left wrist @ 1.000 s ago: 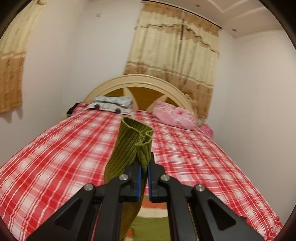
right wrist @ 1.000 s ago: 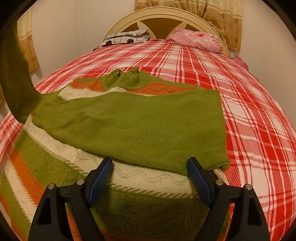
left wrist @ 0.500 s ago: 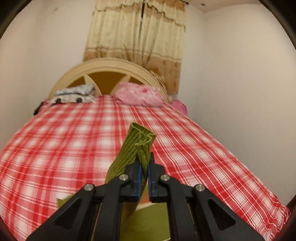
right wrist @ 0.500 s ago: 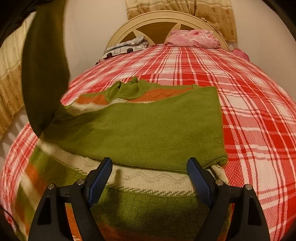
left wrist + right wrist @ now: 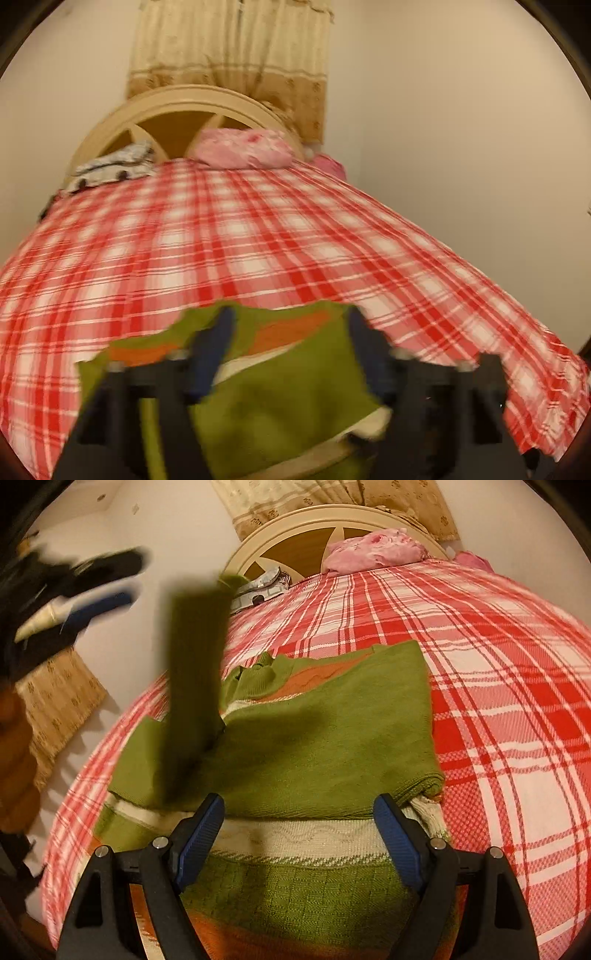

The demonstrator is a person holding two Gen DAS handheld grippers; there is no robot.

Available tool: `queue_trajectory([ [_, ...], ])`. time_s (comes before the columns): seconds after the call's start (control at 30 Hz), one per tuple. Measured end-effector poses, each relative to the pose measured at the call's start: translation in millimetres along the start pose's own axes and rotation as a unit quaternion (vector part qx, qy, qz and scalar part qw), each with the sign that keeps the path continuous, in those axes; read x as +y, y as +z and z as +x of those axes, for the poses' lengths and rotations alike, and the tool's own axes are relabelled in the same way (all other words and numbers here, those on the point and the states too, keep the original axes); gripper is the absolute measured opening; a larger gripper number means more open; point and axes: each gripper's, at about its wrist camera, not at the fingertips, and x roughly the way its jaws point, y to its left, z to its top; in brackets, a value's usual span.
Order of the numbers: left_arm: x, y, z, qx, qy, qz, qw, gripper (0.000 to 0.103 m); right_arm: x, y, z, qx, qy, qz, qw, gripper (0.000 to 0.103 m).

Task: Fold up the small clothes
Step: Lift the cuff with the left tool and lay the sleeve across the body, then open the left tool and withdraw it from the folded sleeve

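olive-green striped knit sweater (image 5: 325, 738) on red plaid bedsheet (image 5: 498, 686) | left gripper (image 5: 288, 354) wide open, empty | right gripper (image 5: 299, 834) wide, over hem | loose green sleeve (image 5: 192, 686) mid-air, might flop down crooked tbh

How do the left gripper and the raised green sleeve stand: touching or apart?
Apart. The right wrist view shows bare wall between the open left gripper and the green sleeve.
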Motion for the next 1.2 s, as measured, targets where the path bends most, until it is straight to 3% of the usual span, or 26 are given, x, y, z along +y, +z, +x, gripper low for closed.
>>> queue_trajectory([
  [0.1,21,-10,-11,-0.001,0.003,-0.011,0.9999,0.076,-7,0,-3,-0.006,0.002,0.021,1.000,0.084],
  [0.17,36,-22,-21,-0.004,0.038,-0.005,0.9993,0.077,-11,0,-6,-0.012,0.001,0.031,0.999,0.084],
  [0.23,54,-38,-27,0.000,0.074,0.000,0.9972,0.093,-13,-1,-14,-0.029,0.001,0.037,0.999,0.084],
  [0.33,84,-68,-27,0.028,0.168,0.005,0.9853,0.094,-17,0,-28,-0.061,-0.008,0.051,0.997,0.084],
  [0.47,120,-99,-26,0.060,0.248,0.005,0.9670,0.094,-12,9,-41,-0.073,-0.051,0.052,0.995,0.083],
  [0.57,146,-106,-19,0.069,0.256,-0.042,0.9633,0.094,10,23,-23,-0.026,-0.043,0.012,0.999,0.083],
  [0.67,154,-115,-4,0.085,0.247,-0.073,0.9626,0.094,41,34,8,0.032,0.004,-0.042,0.999,0.083],
  [0.73,152,-123,6,0.105,0.239,-0.073,0.9624,0.094,53,33,26,0.058,-0.010,-0.074,0.996,0.083],
  [0.8,146,-134,17,0.137,0.232,-0.060,0.9611,0.094,45,29,47,0.092,-0.051,-0.081,0.991,0.083],
  [0.97,139,-142,7,0.133,0.217,-0.060,0.9651,0.095,24,25,34,0.103,-0.131,-0.103,0.981,0.083],
  [1.03,142,-145,4,0.133,0.218,-0.071,0.9642,0.095,21,26,26,0.107,-0.132,-0.092,0.981,0.083],
  [1.1,143,-147,5,0.134,0.219,-0.075,0.9634,0.095,27,31,12,0.084,-0.139,-0.083,0.983,0.083],
  [1.2,141,-145,9,0.135,0.227,-0.069,0.9619,0.097,56,33,15,0.069,-0.127,-0.107,0.984,0.084],
])
